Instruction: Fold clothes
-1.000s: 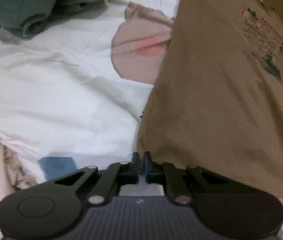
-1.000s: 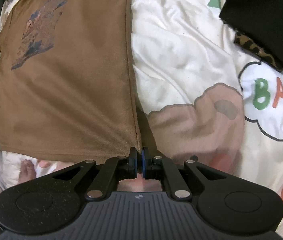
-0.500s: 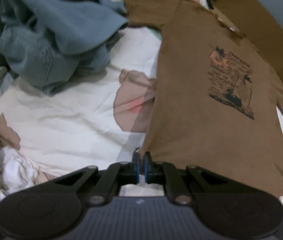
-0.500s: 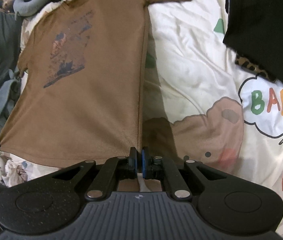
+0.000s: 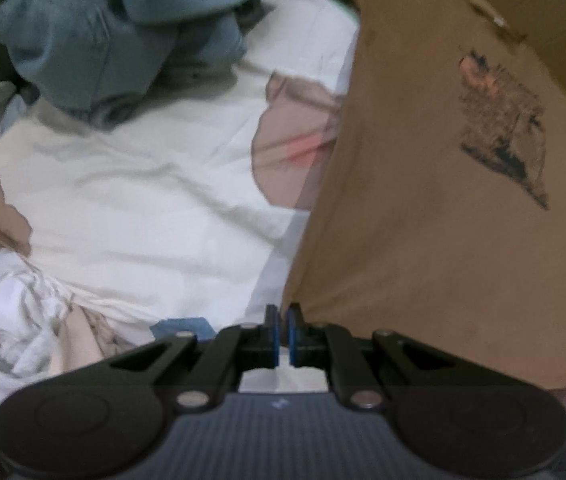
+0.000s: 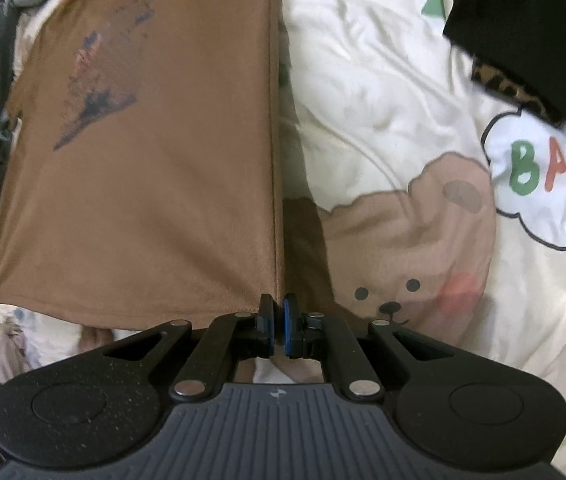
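Currently the brown T-shirt (image 5: pixel 423 216) is held spread over the printed bedsheet (image 6: pixel 383 92), one hem corner pinched in the closed left gripper (image 5: pixel 281 330), the other apparently in the closed right gripper (image 6: pixel 277 326). No fold is visible yet; all folding remains.

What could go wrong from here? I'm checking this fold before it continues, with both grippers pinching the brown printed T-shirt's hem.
1. The left gripper and right gripper each pinch only a bottom corner of the brown printed T-shirt; a tug could pull the thin fabric free.
2. The blue-grey clothes pile lies close to the shirt's top, so the shirt could snag on it.
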Tool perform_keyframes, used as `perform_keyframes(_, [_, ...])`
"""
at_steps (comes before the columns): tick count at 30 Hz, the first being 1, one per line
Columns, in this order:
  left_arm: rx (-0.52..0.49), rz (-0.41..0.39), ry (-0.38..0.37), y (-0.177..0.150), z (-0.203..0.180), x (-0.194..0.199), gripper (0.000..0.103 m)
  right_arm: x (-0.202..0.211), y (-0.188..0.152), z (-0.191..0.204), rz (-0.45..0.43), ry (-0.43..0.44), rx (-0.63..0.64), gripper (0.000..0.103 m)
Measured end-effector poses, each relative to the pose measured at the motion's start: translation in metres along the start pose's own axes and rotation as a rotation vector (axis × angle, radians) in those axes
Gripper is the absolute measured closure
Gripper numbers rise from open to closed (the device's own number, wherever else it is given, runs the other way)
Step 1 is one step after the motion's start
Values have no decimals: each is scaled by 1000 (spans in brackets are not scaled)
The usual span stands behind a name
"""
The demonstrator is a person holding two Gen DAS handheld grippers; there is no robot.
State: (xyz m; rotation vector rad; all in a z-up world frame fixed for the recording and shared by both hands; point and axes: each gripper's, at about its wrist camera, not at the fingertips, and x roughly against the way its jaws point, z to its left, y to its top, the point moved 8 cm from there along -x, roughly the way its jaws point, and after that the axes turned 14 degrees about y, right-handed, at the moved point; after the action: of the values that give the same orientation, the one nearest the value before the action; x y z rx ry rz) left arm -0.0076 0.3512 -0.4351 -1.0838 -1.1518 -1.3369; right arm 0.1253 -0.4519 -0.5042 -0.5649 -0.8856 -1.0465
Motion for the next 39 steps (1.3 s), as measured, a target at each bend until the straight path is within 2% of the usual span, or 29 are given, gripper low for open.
perform_keyframes(6, [-1, 41, 27, -4, -2, -36, 99, -24, -4, -13, 32, -50, -14, 101])
perform_keyframes(16, [3, 93, 54, -8, -6, -69, 98, -52, -6, -29, 58, -94, -17, 100])
perform_keyframes(17, [10, 108, 54, -8, -6, -71, 96, -54, -7, -31, 55, -92, -27, 99])
perform_keyframes(18, [16, 122, 54, -9, -6, -73, 90, -54, -7, -33, 52, -93, -39, 98])
perform_keyframes(20, [11, 114, 58, -9, -7, -69, 84, -49, -8, -34, 31, -91, -37, 91])
perform_keyframes(21, [10, 106, 56, -9, -5, -66, 78, -45, -9, -34, 19, -90, -34, 91])
perform_keyframes(23, [11, 93, 53, -9, -2, -58, 66, -37, -10, -35, 0, -78, -51, 76])
perform_keyframes(24, [20, 87, 56, -8, 2, -54, 60, -32, -10, -36, -14, -77, -52, 73])
perform_keyframes(25, [31, 81, 61, -7, 5, -51, 57, -26, -9, -37, -31, -79, -51, 70])
perform_keyframes(29, [55, 53, 63, -2, 14, -33, 48, -4, -1, -43, -91, -72, -66, 70])
perform_keyframes(33, [66, 29, 64, 6, 16, -12, 47, 18, 13, -45, -135, -85, -76, 70])
perform_keyframes(36, [77, 5, 59, 24, 10, 8, 47, 33, 24, -37, -176, -89, -73, 70])
perform_keyframes(39, [87, -26, 43, 43, 2, 26, 40, 50, 34, -29, -212, -101, -55, 69])
